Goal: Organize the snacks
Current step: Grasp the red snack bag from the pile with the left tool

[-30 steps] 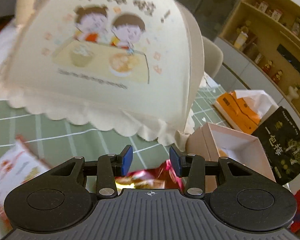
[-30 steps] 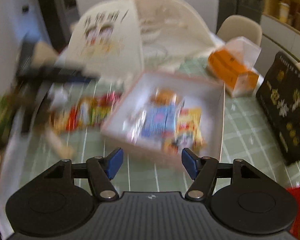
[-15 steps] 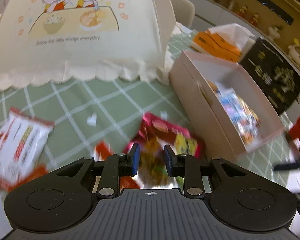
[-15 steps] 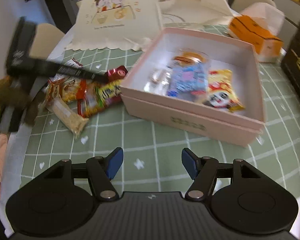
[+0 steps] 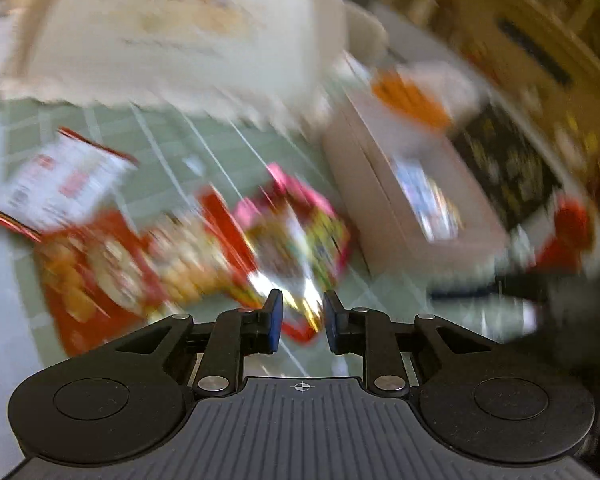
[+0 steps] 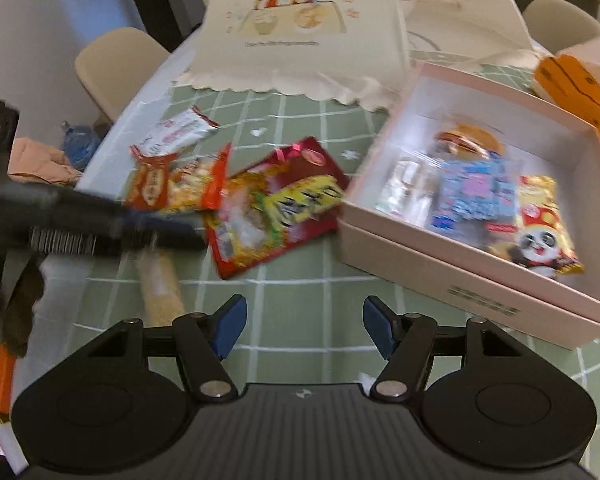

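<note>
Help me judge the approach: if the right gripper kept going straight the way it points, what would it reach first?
Probably bare tablecloth: the open right gripper points at the empty checks between the red snack packet and the pink box. Depth is uncertain.

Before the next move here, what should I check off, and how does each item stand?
1. Left tool around red packet: ok; jaws have just been closing, packet's corner between them.
2. Firm grip: cannot tell; a gap shows between the pads.
3. Right tool free: ok, open, empty.
4. Box has room: ok, left side bare.
5. Left wrist view sharp: not ok, blurred.
</note>
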`<action>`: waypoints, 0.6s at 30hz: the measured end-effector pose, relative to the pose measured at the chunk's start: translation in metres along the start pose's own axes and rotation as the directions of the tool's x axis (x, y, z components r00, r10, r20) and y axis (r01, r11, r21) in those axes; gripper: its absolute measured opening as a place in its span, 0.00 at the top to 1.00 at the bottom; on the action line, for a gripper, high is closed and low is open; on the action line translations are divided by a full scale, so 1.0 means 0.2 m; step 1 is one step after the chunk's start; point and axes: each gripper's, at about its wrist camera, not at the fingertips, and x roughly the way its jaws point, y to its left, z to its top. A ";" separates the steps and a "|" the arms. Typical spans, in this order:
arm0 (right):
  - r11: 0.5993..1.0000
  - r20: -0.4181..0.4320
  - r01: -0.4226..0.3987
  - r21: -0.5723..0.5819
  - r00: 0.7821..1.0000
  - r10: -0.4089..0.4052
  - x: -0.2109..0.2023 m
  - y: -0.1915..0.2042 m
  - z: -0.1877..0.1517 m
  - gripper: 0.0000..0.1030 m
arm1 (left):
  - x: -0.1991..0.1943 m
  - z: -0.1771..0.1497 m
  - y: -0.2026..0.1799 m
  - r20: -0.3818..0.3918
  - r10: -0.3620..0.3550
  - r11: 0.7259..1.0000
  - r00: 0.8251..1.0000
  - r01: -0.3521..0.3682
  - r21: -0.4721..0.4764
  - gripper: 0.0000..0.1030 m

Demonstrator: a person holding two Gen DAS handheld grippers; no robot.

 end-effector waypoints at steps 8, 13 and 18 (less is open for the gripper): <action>0.997 0.022 0.005 0.082 1.000 -0.007 0.11 0.12 0.07 0.37 | 0.24 0.33 0.13 0.086 0.038 0.998 0.996 -0.033 -0.061 0.76; 0.982 0.001 0.076 0.176 0.997 -0.077 0.18 0.10 0.06 0.37 | 0.51 0.37 0.08 -0.056 -0.035 0.999 0.998 0.036 0.032 0.75; 0.975 -0.002 0.098 0.199 0.995 -0.099 0.19 0.06 0.06 0.36 | 0.45 0.22 0.06 -0.161 -0.159 0.985 0.974 0.167 0.039 0.75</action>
